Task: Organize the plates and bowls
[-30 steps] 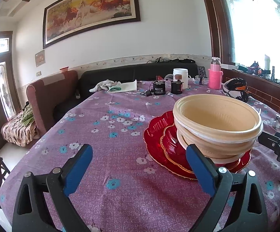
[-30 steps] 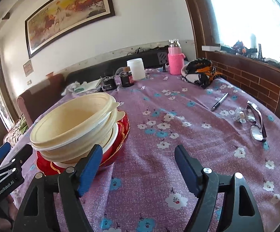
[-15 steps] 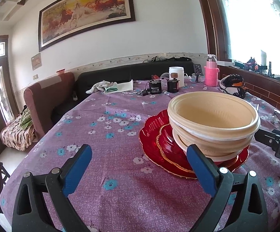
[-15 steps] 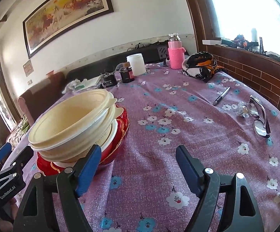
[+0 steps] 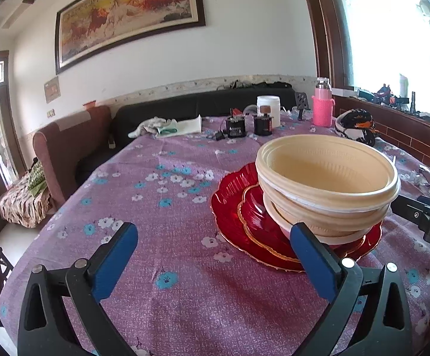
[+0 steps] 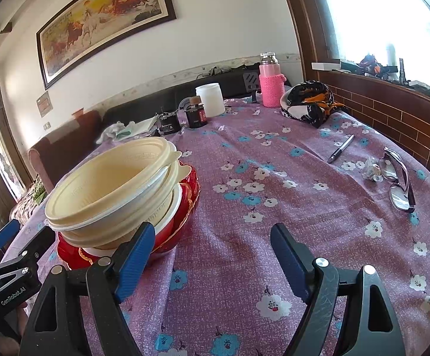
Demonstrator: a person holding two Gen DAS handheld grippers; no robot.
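Two handheld grippers are hovering low over a round desk (image 5: 185, 296) covered in a purple flowered cloth, both tilting gently downward toward its surface.

The left gripper (image 5: 215, 255) is pointing across the desk, its blue-padded fingers (image 5: 114, 264) spreading wide and opening further, with only bare cloth between them. Its right finger is sitting just in front of the dishes, at their near edge; whether it is touching them cannot be told.

The right gripper (image 6: 212, 255) is also holding its fingers (image 6: 289, 264) wide apart over empty cloth. Its left finger is lying just in front of the dishes, to their right side.

The stack of cream bowls (image 5: 327, 184) is sitting upright, mouths facing up, nested one inside another and slightly off-centre from each other. They are resting on the red plates (image 5: 238, 204), which are lying flat on the desk, the smaller gold-rimmed one on top of a larger scalloped one. The whole pile is standing between the two grippers, to the right of the left one and to the left of the right one. Being round, the dishes are showing no long axis.
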